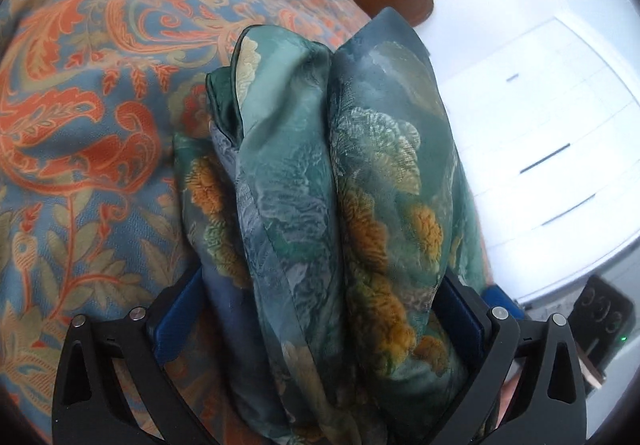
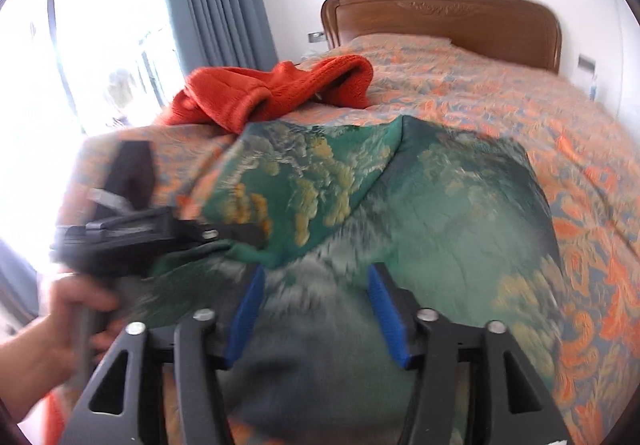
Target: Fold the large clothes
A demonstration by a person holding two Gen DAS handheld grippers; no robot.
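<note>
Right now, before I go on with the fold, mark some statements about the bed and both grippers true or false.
1. The left gripper has green flowered cloth bunched between its fingers. True.
2. The red knit garment is folded flat. False: it lies crumpled near the bed's edge.
3. The right gripper is clamped shut. False: its blue pads stand apart.
4. The bedspread has an orange pattern. True.
5. The headboard is white. False: brown wood.

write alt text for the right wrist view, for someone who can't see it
The right gripper, blue pads apart, hovers over a green floral garment spread on a bed's orange paisley bedspread. At left, a hand holds the left gripper at the garment's edge; a red knit garment lies behind, before a wooden headboard.
</note>
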